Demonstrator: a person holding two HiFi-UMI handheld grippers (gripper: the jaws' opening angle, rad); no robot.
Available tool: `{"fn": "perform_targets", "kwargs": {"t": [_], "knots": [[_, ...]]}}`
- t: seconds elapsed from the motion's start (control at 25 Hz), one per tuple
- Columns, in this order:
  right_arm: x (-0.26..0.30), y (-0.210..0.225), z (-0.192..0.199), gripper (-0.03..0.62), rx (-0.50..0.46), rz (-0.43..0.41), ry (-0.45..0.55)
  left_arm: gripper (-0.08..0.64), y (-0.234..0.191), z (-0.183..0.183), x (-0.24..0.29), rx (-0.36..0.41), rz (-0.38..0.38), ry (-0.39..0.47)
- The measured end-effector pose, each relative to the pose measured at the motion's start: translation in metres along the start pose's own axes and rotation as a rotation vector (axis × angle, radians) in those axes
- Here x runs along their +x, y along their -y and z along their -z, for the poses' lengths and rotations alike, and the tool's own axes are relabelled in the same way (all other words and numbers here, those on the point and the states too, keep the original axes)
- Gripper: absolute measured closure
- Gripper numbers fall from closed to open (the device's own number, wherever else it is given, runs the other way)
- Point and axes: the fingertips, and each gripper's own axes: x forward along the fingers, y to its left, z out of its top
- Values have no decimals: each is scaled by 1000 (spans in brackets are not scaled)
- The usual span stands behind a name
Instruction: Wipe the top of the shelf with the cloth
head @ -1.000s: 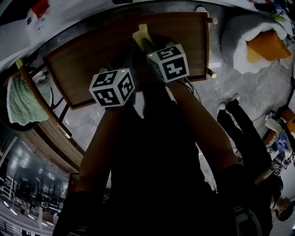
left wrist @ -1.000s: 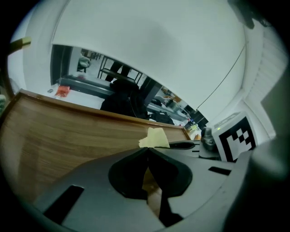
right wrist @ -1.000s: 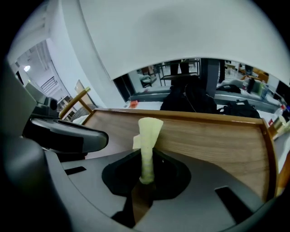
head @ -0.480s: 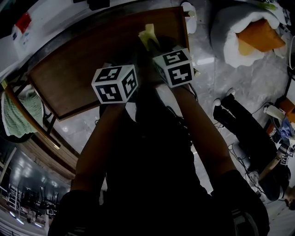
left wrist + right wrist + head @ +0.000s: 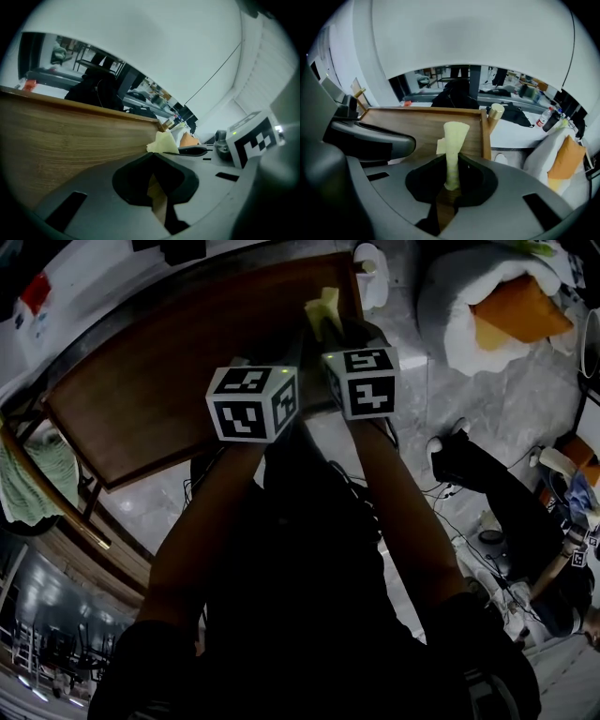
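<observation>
The cloth (image 5: 453, 140), pale yellow and bunched into a narrow twist, stands up from between the jaws of the right gripper (image 5: 452, 161), which are clamped on its lower end. In the head view it (image 5: 323, 307) lies over the far right corner of the shelf top (image 5: 178, 381), a brown wooden board with a raised edge, and its free end spreads on the wood close to the right rim. The left gripper (image 5: 153, 157) is just to the left of the right one, its jaws pressed together with nothing between them; only wood grain shows through the slit behind the tips. From that side the cloth (image 5: 162, 143) appears as a small yellow peak just beyond the jaw tips, beside the dark edge of the other gripper. Both marker cubes sit side by side over the near right part of the shelf, the left cube (image 5: 253, 401) a little nearer than the right cube (image 5: 363, 381). A rounded post cap (image 5: 496, 112) stands at the far right corner of the shelf. Farther right, on the pale floor, rests a white cushion (image 5: 459, 306) with an orange piece (image 5: 517, 317) on it. At the far left edge hangs a green ribbed fabric (image 5: 21, 486)
</observation>
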Motion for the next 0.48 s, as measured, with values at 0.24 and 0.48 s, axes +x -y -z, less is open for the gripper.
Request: {"fn": "perform_targets", "kwargs": {"t": [0.24, 0.48], "knots": [[-5, 21, 3, 540, 20, 131, -13, 549, -2, -4, -7, -36, 12, 27], [-13, -1, -26, 540, 2, 87, 78, 549, -34, -8, -60, -158, -1, 86]]}}
